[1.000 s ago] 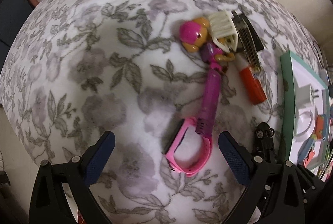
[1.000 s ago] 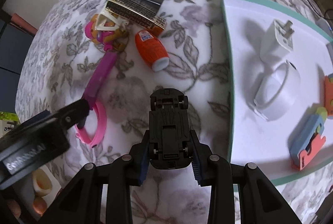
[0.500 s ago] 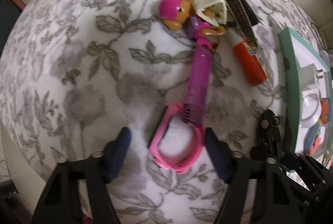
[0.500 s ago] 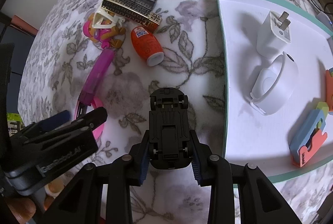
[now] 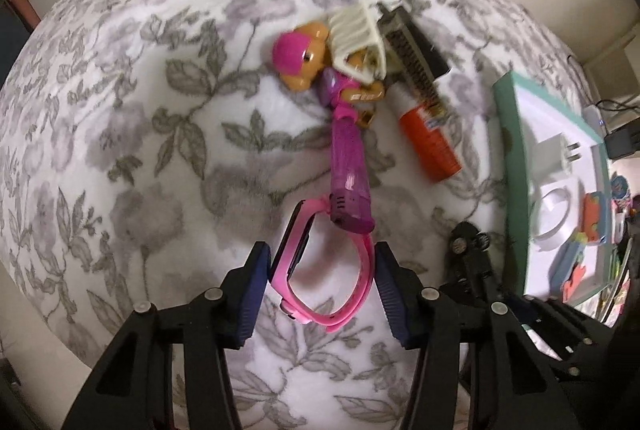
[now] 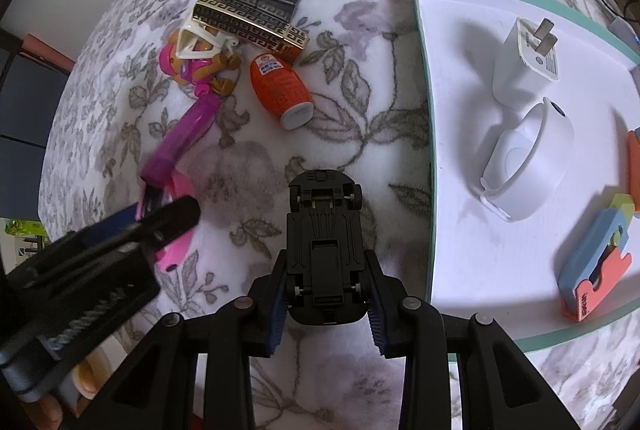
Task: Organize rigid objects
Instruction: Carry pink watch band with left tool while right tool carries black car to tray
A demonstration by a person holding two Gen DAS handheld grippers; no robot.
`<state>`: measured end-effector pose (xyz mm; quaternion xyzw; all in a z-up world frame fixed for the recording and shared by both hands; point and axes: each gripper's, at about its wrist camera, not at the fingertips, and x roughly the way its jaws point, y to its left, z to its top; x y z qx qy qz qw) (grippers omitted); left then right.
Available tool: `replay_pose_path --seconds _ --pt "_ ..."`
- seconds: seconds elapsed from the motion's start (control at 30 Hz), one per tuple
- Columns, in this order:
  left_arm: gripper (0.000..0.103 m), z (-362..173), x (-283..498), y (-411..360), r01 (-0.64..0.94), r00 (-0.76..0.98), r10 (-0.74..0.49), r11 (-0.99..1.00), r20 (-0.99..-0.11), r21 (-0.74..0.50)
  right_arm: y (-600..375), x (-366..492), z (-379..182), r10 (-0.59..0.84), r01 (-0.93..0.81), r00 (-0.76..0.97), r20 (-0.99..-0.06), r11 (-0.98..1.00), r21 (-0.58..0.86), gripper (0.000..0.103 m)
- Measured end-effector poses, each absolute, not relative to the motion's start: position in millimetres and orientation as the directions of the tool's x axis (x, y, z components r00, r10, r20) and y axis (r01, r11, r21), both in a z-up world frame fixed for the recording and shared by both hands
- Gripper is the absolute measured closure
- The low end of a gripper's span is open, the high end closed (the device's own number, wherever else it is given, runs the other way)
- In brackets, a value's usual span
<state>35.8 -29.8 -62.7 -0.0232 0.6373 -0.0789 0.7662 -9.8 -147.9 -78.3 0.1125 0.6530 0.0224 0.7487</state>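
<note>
Now left gripper [image 5: 320, 286] jaws have just been closing around the pink watch [image 5: 320, 270].

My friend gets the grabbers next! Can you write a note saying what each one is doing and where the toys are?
Left gripper: jaws have just been closing around the pink watch, pads at its band on both sides; a firm grip isn't certain yet.
Right gripper: shut on the black toy car, held wheels-up above the cloth beside the tray.
On the white tray: white charger plug, white round gadget, blue-and-coral piece.
On the floral cloth: puppy toy on its purple stick, orange bottle, cream clip, gold-patterned box.
Left to do: car and watch, then the pile.
</note>
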Motion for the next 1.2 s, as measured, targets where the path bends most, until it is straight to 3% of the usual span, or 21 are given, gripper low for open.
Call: replay_pose_path --seconds 0.7,1.2 --pt "0.049 10.3 38.3 -6.7 0.133 0.415 -0.274 0.962 -0.868 -0.240 -179.6 -10.5 -9.8 0.282 0.159 0.376 -0.883 0.919 0.361 0.067" --pt "0.049 22.6 33.4 -77.3 0.288 0.385 -0.286 0.940 -0.878 -0.180 -261.5 -15.9 9.1 0.084 0.372 0.436 -0.896 0.890 0.265 0.067"
